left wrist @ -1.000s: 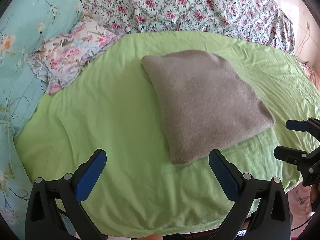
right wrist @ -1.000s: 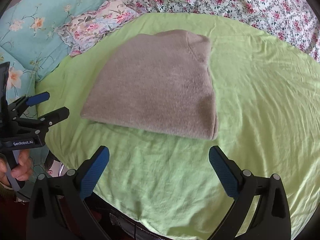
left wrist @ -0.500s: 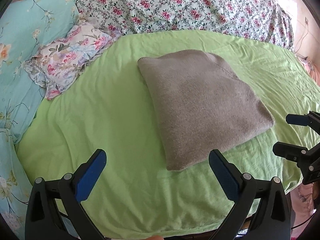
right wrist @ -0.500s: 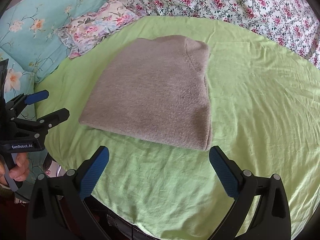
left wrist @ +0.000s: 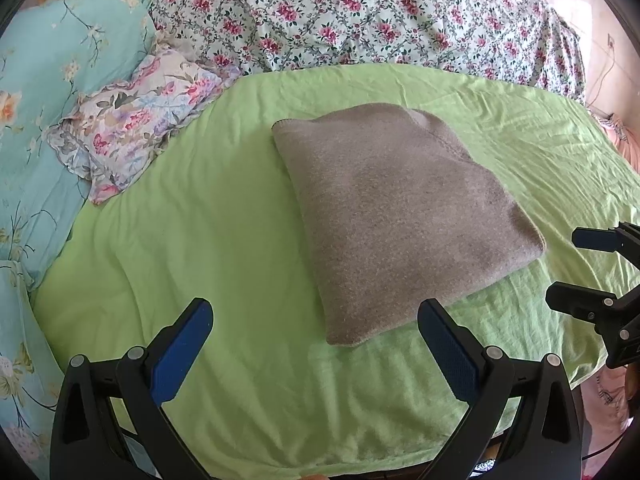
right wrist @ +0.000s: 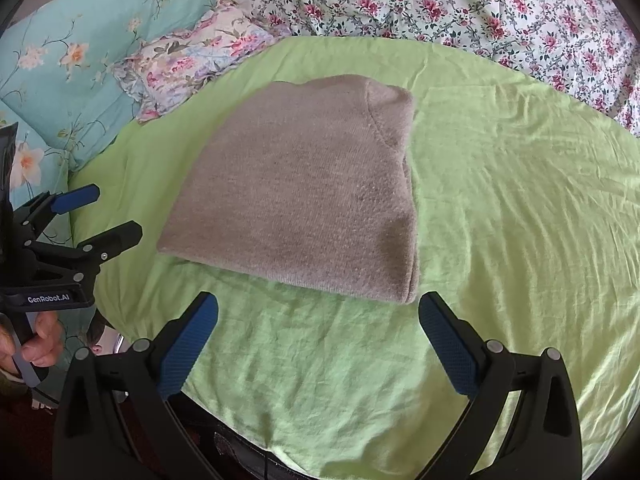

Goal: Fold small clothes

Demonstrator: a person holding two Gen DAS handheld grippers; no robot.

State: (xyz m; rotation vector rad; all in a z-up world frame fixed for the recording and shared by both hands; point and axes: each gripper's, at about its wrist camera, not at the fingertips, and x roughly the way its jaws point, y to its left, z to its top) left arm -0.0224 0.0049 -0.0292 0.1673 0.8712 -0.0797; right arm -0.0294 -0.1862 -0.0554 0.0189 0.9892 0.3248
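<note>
Sweater (left wrist: 400,224) lies folded mid-frame — both grippers (left wrist: 316,344) (right wrist: 318,332) gape empty below it, so we'd judge it done.

A grey-brown knitted garment (left wrist: 400,216) lies folded into a neat, thick rectangle, flat on a light green sheet (left wrist: 200,240). A seam line curves near its far corner. Nothing touches it.

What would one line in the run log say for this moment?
task: fold small clothes | grey knit garment: folded, flat on green sheet | left tongs: open, empty | right tongs: open, empty | contact: none
</note>
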